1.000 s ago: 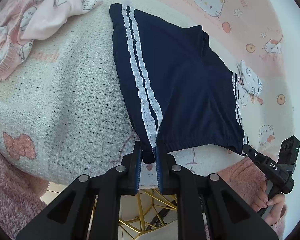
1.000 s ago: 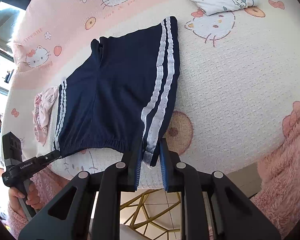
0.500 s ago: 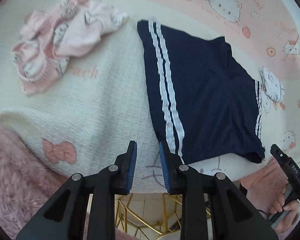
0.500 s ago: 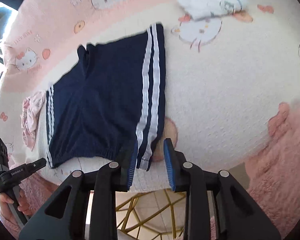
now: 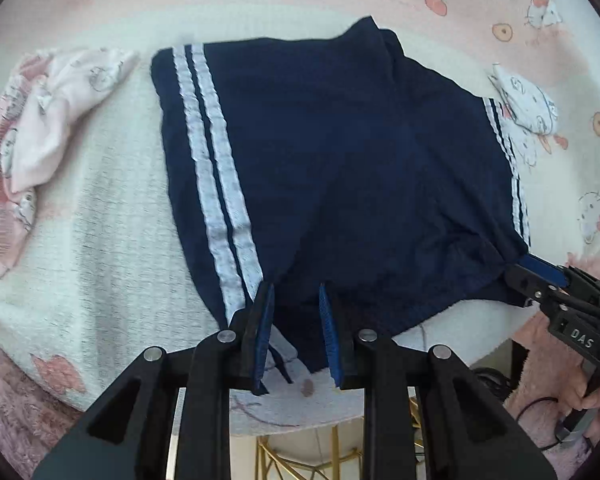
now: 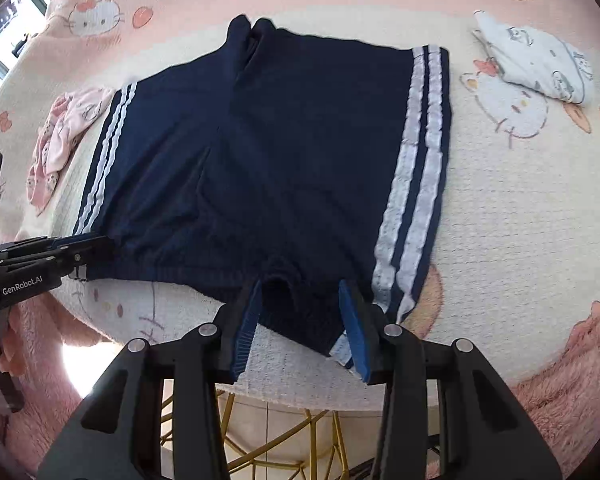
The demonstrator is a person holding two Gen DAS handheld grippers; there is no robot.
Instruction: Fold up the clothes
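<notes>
One broad cream blanket (image 5: 100,240) with cartoon-cat prints covered the table, and the navy shorts (image 5: 340,168) lay flat across its middle, legs pointing away from the cameras and the elastic waistband at the near edge. White double stripes (image 6: 416,184) ran down each outer side of the shorts. A crumpled pink garment (image 5: 40,140) sat on the blanket beside the shorts, and a folded pale-blue printed garment (image 6: 540,64) rested apart on the other side. The left gripper (image 5: 296,332) hung over the waistband close to one striped side, its jaws parted with dark cloth between the blue pads but not pinched; it had just been opening. The right gripper (image 6: 300,324) stood likewise at the waistband by the other stripes, jaws spread around the hem without pressing it, having just widened further. A hand (image 5: 596,396) gripped the right gripper's handle.
</notes>
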